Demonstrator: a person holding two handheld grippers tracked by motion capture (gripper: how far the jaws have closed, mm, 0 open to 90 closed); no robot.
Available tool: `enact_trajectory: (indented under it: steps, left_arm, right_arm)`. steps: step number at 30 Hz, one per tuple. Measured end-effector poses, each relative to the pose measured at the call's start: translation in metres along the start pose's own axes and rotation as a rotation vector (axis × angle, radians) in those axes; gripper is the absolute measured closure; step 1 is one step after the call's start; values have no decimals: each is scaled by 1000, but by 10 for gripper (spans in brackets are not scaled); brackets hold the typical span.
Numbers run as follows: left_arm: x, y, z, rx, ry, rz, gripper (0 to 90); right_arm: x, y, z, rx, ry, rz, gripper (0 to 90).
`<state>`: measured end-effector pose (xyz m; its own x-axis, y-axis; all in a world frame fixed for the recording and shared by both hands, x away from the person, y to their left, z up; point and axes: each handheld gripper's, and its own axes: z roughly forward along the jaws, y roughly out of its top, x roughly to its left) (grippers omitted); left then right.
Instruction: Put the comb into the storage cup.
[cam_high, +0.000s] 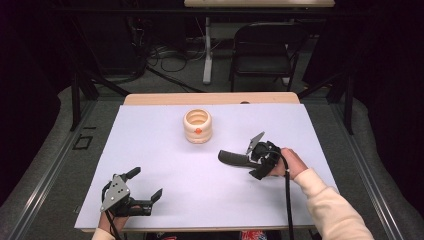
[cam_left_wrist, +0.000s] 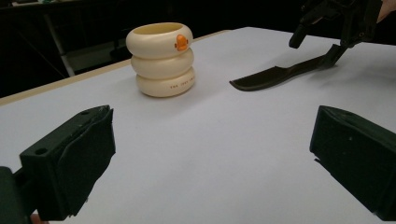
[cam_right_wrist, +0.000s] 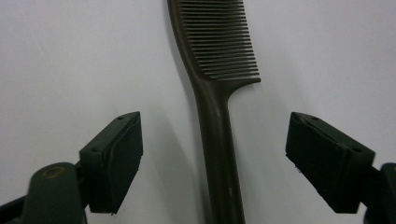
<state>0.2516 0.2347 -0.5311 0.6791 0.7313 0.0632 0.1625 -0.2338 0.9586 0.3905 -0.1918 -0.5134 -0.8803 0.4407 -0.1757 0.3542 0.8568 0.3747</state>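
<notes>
My right gripper (cam_right_wrist: 212, 163) straddles the dark comb (cam_right_wrist: 217, 93) handle, jaws spread, untouching; its length runs straight ahead between them.

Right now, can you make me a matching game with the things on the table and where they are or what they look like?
Things:
1. comb
2. cream holder
3. left gripper
4. right gripper

Descriptions:
A. stacked rings with a small orange mark
B. open, near the front left corner of the table, nothing between its jaws
C. dark, lying flat, teeth pointing to one side
D. open, jaws on either side of the comb's handle, not touching it

Pairs: 1-C, 2-A, 3-B, 4-D
</notes>
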Motion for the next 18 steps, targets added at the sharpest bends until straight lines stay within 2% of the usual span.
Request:
enact_trajectory:
  steps: [2,4,10,14,18]
  left_arm:
    - [0,0,0,-1,-1,1,1]
    - [0,0,0,0,0,-3,1]
    - [0,0,0,1,-1,-2,1]
    - [0,0,1,0,-4,-2,1]
    - [0,0,1,0,-5,-2,1]
  right_arm:
    - [0,3,0,15,7,-24,268]
    - [0,6,1,32,0,-48,364]
    - [-3,15,8,98,0,-103,526]
    - [-3,20,12,149,7,-131,592]
    - [-3,23,17,189,15,-140,629]
